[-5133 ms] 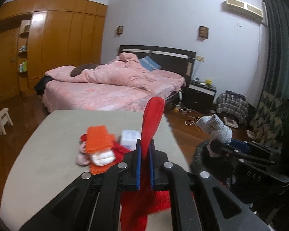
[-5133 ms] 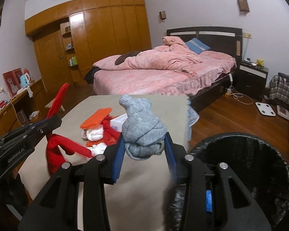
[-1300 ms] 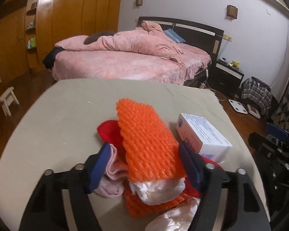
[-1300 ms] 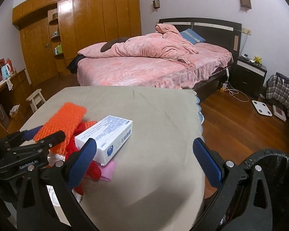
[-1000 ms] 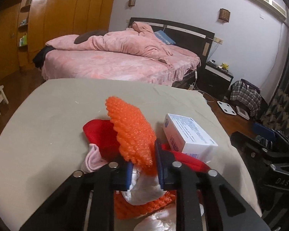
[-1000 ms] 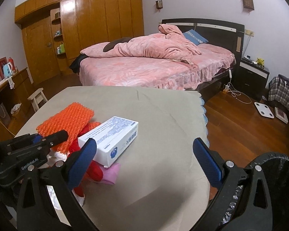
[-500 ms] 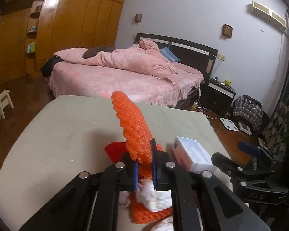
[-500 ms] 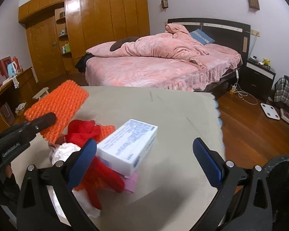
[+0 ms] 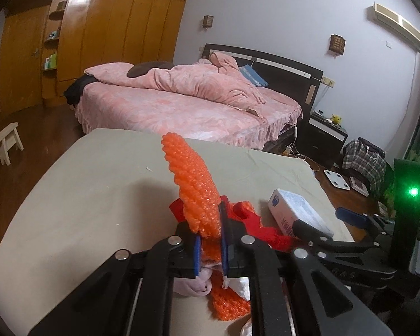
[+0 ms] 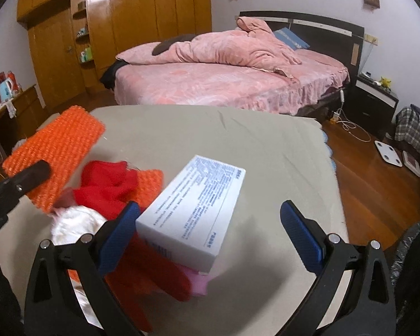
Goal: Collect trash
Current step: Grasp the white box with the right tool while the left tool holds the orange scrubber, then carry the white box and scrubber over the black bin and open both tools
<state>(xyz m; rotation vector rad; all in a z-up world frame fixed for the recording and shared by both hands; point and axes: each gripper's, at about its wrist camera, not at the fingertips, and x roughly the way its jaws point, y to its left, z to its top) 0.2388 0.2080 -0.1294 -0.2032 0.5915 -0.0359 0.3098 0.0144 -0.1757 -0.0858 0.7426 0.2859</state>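
The orange foam net is pinched by the left gripper. The white box, at eleven o'clock between the released right gripper fingers, should be centred before clamping.

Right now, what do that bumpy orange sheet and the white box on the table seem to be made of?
The orange sheet looks like foam netting, matte: an open, knobbly mesh that stands up stiffly where it is pinched. The white box looks like thin printed cardboard, smooth and slightly glossy, with crisp folded edges and fine blue text.
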